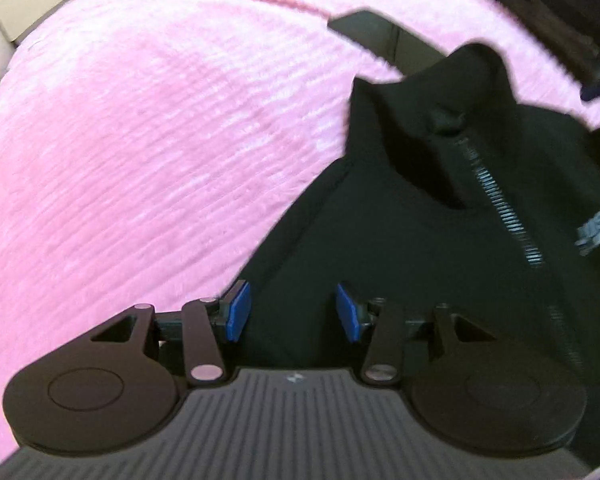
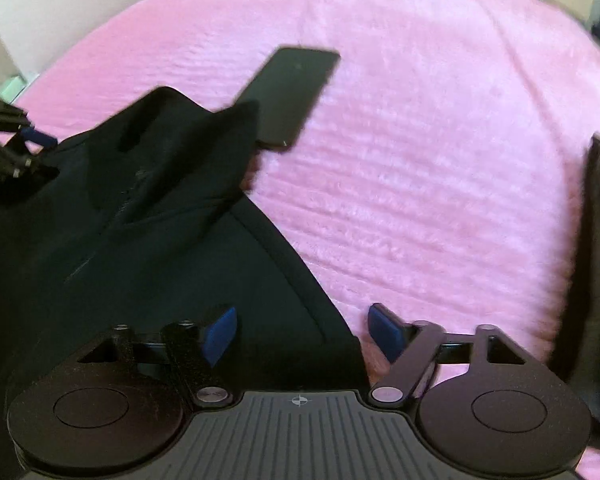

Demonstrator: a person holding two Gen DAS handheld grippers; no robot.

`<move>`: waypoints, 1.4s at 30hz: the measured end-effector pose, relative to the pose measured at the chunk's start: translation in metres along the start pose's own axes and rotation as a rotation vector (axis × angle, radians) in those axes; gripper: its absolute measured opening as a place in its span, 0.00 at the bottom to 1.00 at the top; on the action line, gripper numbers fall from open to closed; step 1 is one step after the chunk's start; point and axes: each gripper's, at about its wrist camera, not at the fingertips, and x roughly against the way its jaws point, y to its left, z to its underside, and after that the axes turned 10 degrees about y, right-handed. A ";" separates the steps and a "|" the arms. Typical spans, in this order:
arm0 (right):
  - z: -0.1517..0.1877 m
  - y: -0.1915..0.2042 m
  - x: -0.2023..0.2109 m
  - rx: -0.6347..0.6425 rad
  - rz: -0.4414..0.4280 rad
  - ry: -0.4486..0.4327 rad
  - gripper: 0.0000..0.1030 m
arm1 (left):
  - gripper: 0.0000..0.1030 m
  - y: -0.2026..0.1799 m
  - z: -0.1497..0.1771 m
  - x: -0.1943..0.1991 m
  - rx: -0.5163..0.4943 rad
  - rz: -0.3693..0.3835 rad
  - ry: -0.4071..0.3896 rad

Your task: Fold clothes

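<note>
1. Your left gripper [image 1: 293, 307] hovers over the black jacket [image 1: 440, 220], jaws apart, holding nothing.
2. Your right gripper [image 2: 302, 330] sits at the jacket's edge, jaws apart.
3. The jacket lies on the pink blanket [image 2: 420, 160], beside a dark phone [image 2: 296, 96].

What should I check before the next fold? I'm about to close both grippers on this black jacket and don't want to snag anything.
1. Left gripper open over the jacket: ok.
2. Right gripper open at the jacket's edge: ok.
3. Zipper closed up to the collar: ok.
4. Phone clear of the garment: not ok, the collar overlaps its corner.
5. Jacket lying flat on the pink blanket: cannot tell, sleeves out of view.
</note>
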 end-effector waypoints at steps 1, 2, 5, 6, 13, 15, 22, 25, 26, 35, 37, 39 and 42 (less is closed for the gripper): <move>-0.004 0.000 0.002 0.006 0.007 -0.007 0.45 | 0.43 0.001 -0.004 -0.009 -0.015 0.000 0.014; -0.008 0.001 0.004 0.012 0.013 -0.015 0.44 | 0.46 0.002 -0.006 -0.016 -0.034 0.000 0.028; -0.021 0.002 0.010 0.031 0.033 -0.037 0.04 | 0.50 0.005 -0.007 -0.025 -0.065 0.017 0.024; -0.025 0.003 0.011 0.037 0.039 -0.045 0.04 | 0.38 0.007 -0.007 -0.023 -0.054 0.036 0.032; -0.055 0.006 0.025 0.081 0.085 -0.096 0.04 | 0.05 0.021 0.000 0.040 0.009 0.032 -0.086; -0.066 0.006 0.020 0.090 0.099 -0.112 0.04 | 0.05 0.038 0.004 0.062 0.082 0.028 -0.135; -0.060 -0.009 -0.018 -0.110 0.099 -0.118 0.67 | 0.14 0.070 0.015 0.017 0.275 -0.062 -0.043; -0.017 -0.012 -0.001 -0.189 0.058 -0.141 0.67 | 0.17 0.060 0.024 0.019 0.289 -0.111 -0.050; 0.006 -0.014 0.009 -0.240 0.056 -0.140 0.67 | 0.23 0.054 0.029 0.026 0.279 -0.143 -0.068; 0.229 -0.020 0.085 -0.602 0.217 0.054 0.67 | 0.33 -0.058 0.058 0.075 0.180 -0.024 -0.129; 0.274 -0.015 0.106 -0.667 0.267 0.092 0.67 | 0.34 -0.099 0.060 0.077 0.120 0.054 -0.118; 0.303 -0.016 0.116 -0.721 0.299 0.109 0.67 | 0.39 -0.141 0.060 0.079 0.023 0.089 -0.114; 0.346 -0.023 0.125 -0.810 0.316 0.126 0.67 | 0.39 -0.195 0.059 0.079 -0.098 0.108 -0.110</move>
